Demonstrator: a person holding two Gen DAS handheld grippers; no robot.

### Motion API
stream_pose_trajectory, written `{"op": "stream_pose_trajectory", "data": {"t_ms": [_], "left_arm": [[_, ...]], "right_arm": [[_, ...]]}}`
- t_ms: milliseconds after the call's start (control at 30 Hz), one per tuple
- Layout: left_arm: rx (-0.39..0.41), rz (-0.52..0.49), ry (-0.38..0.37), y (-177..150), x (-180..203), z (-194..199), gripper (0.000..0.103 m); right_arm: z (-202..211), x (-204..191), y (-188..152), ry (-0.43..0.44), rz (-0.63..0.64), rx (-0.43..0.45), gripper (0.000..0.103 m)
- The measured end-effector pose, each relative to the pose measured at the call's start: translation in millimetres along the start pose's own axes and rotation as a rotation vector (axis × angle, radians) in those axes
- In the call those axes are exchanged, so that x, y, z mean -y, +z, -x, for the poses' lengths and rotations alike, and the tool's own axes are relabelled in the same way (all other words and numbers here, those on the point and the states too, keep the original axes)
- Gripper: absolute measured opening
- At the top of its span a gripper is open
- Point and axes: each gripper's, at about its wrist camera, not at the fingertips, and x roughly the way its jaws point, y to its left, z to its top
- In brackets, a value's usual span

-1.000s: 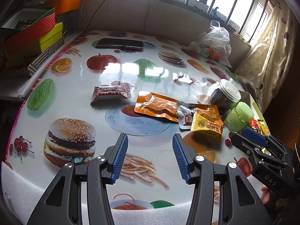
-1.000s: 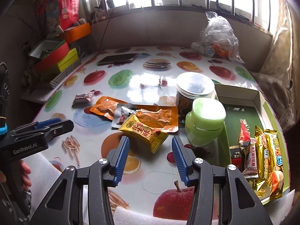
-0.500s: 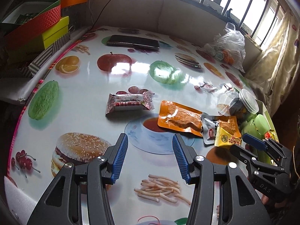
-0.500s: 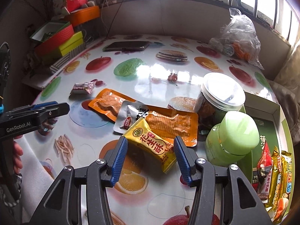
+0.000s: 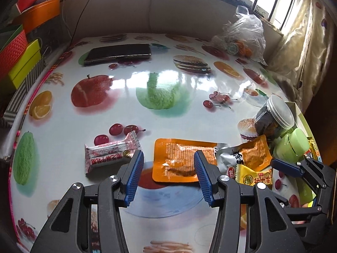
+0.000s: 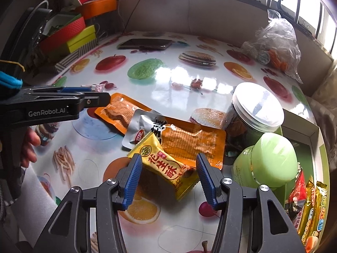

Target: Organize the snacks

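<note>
Snacks lie on a fruit-print table. In the right wrist view my right gripper [image 6: 168,180] hangs low over a yellow packet [image 6: 166,166]. The packet sits between the blue pads, and the jaws are opening without squeezing it. Behind it lie an orange pouch [image 6: 193,143] and a silver packet [image 6: 143,128]. In the left wrist view my left gripper [image 5: 168,177] is open over the near edge of another orange pouch [image 5: 179,158]. A pink-white bar [image 5: 109,156] lies just left of it. The right gripper [image 5: 290,164] shows at the right edge.
A clear jar with a white lid [image 6: 257,105] and a green jar [image 6: 271,158] stand beside a green box [image 6: 323,164] holding several snack packs. A phone [image 5: 120,52], a plastic bag [image 5: 242,38] and stacked boxes [image 5: 19,54] sit at the table's far side and left edge.
The left gripper moved forward over the table to the orange pouch and the pink-white bar. The right gripper came down around the yellow packet and its jaws spread wider.
</note>
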Motion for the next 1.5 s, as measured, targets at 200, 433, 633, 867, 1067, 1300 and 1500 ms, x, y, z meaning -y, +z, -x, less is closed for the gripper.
{"op": "stream_pose_trajectory", "data": {"t_ms": [200, 433, 633, 867, 1067, 1300, 1500], "left_arm": [[-0.02, -0.013, -0.012, 19, 3, -19, 0.051], [-0.073, -0.043, 0.025, 19, 5, -32, 0.051], [-0.082, -0.031, 0.025, 7, 4, -26, 0.051], [-0.085, -0.034, 0.019, -22, 9, -6, 0.051], [-0.09, -0.03, 0.017, -36, 10, 6, 0.051], [-0.065, 0.017, -0.028, -34, 18, 18, 0.051], [-0.09, 0.029, -0.042, -35, 39, 7, 0.051]], "right_arm": [[-9, -4, 2, 0.009, 0.038, -0.025, 0.054], [-15, -1, -2, 0.02, 0.007, -0.058, 0.054], [-10, 2, -6, 0.009, -0.035, -0.041, 0.026], [-4, 2, -14, 0.011, -0.063, -0.034, 0.022], [3, -6, -23, 0.023, -0.065, -0.035, 0.022], [8, -4, -29, 0.012, -0.099, -0.024, 0.022], [11, -1, -34, 0.02, -0.126, -0.018, 0.022]]}}
